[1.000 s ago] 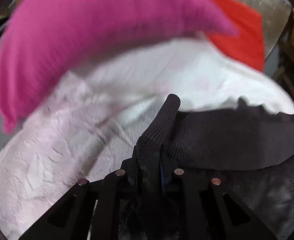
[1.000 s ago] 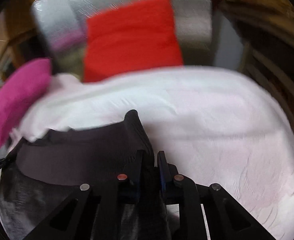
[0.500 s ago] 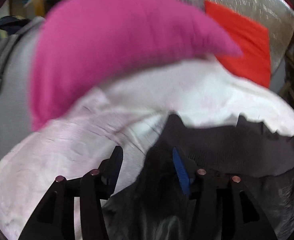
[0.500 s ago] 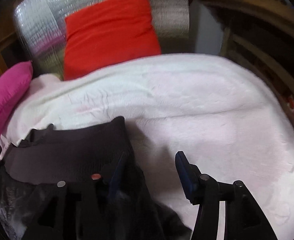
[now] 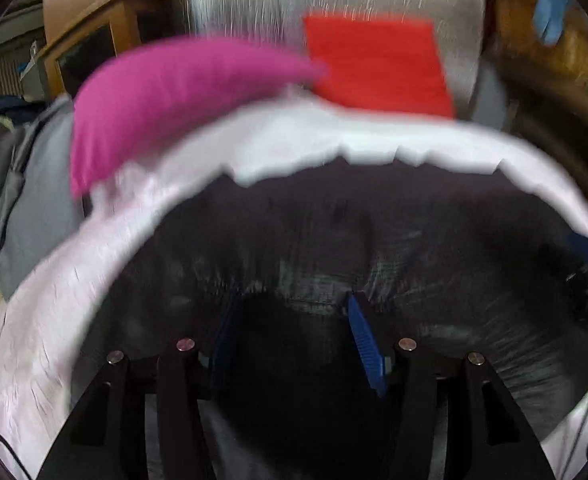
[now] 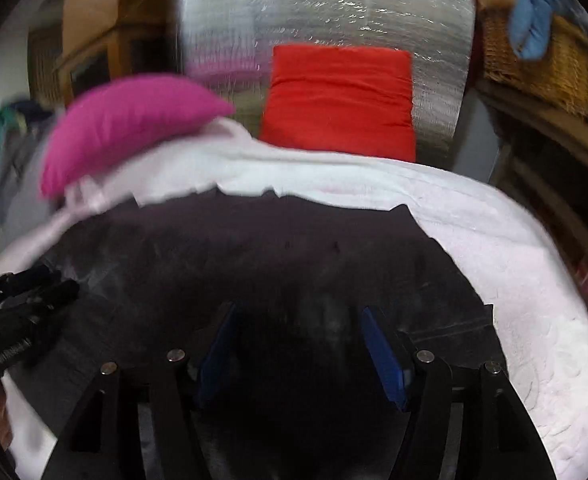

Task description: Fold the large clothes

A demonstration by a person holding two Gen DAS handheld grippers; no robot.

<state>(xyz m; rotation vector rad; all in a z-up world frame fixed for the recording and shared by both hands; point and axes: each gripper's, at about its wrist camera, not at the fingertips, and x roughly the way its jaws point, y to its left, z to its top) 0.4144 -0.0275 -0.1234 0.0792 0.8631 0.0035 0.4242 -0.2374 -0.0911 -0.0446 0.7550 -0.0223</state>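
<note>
Both grippers, left [image 5: 290, 320] and right [image 6: 297, 332], are spread, nothing pinched, above the dark garment [image 6: 286, 256]. A fold appears laid; fresh edges should be gripped next.

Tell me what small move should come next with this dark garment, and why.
Probably lower both tools to grab the garment's near edge for the next fold. The left tool and right tool both stand open, holding nothing, over the cloth, which lies spread on the white blanket.

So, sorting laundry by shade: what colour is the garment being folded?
Black garment, clearest in the right wrist view.
</note>
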